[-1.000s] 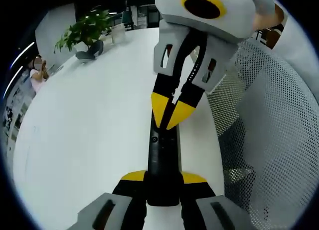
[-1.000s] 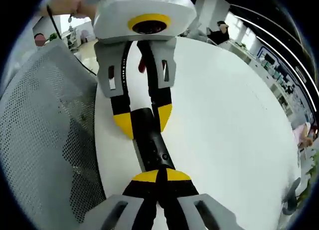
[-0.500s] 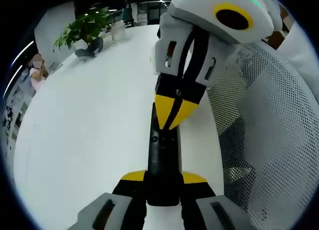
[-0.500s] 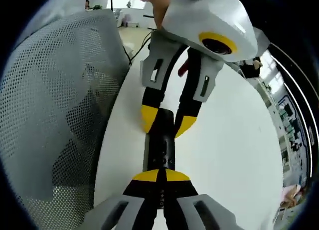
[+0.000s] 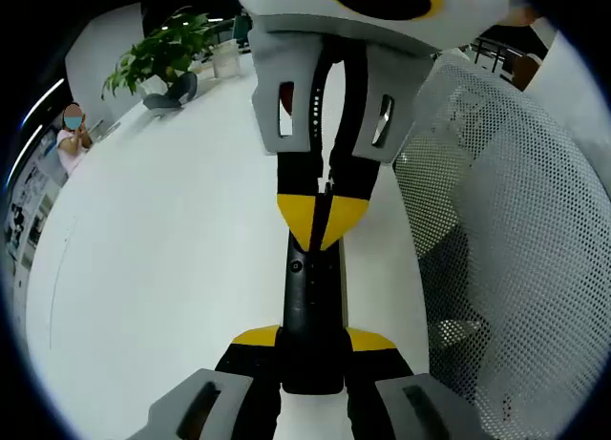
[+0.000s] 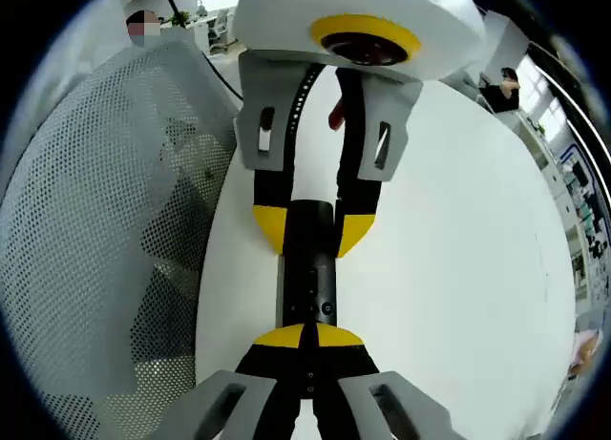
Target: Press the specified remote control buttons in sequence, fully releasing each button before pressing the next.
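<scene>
A slim black remote control lies along the white table, near its edge. My left gripper is shut on the remote's near end, one yellow tip on each side. My right gripper comes down from the top of the left gripper view, shut, with its yellow tips together on the remote's upper face just above a round button. In the right gripper view my right gripper stays shut over the remote control, and my left gripper clamps the far end.
A grey mesh chair stands close against the table edge, also seen as the mesh chair. A potted plant stands at the table's far end. A person sits beyond the left side. The table spreads wide.
My right gripper has swung more upright over the remote, and its tips have closed together and shifted slightly toward the button. My left gripper has kept its hold.
</scene>
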Available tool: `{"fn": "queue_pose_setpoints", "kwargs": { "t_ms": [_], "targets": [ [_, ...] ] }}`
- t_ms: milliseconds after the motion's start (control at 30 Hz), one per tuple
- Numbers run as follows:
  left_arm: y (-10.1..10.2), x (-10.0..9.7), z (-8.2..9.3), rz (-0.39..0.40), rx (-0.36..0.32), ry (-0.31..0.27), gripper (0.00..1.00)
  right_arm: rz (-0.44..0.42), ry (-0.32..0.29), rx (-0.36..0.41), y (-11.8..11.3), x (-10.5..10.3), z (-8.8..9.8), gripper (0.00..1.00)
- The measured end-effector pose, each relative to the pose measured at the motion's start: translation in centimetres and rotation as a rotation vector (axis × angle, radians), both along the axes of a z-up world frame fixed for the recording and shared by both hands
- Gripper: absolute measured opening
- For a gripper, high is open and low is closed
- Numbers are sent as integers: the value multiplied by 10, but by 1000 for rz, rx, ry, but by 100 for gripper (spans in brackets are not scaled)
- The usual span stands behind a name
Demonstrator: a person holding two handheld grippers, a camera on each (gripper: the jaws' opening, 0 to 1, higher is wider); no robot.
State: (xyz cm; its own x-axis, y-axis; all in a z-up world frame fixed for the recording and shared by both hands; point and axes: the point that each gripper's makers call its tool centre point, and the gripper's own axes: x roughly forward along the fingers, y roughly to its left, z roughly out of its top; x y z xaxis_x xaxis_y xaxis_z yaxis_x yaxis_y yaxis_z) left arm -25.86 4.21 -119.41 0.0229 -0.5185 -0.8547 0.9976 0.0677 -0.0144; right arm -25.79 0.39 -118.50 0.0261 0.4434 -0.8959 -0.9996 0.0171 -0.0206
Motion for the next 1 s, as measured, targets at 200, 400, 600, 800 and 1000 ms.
{"fn": "queue_pose_setpoints", "kwargs": {
  "t_ms": [200,400,600,800,1000],
  "targets": [
    [0,0,0,6,-2,1,23,22,-19,41,0,0,3,0],
    [0,0,0,13,-6,2,23,61,-47,-3,-1,1,4,0],
    [0,1,0,14,-7,3,23,77,-38,-47,-2,2,-2,0],
    [-1,1,0,15,-5,3,23,88,-95,-63,1,3,-2,0],
    [-1,1,-1,12,9,2,23,29,-70,-17,0,5,-1,0]
  ]
}}
